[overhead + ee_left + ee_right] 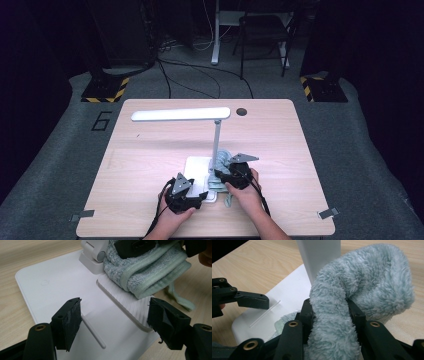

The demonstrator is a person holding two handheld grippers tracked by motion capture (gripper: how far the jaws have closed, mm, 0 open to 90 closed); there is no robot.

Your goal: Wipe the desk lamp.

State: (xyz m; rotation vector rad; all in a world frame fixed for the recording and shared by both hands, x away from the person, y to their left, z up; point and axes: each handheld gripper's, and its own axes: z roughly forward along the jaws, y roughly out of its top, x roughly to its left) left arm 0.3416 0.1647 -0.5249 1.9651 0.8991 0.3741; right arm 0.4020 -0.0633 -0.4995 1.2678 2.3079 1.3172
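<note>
A white desk lamp stands mid-table, with a flat base point(196, 167), an upright pole point(216, 140) and a long head point(180, 114). A pale blue-green fluffy towel point(223, 161) lies folded on the base's right side against the pole. My right gripper point(330, 312) is shut on a thick fold of the towel point(367, 282) just in front of the pole point(319, 257). My left gripper point(115, 305) hangs open low over the base point(55, 282), nothing between its jaws, a short way from the towel point(147, 272). In the high view, the left gripper point(200, 193) and right gripper point(223, 176) sit close together.
A ribbed pad point(125, 302) on the base runs under the towel. A loose towel strap point(180, 300) trails onto the wooden table point(150, 150). A round cable hole point(242, 111) sits at the back of the table. Metal clips point(327, 213) mark the front corners. A chair point(262, 30) stands behind.
</note>
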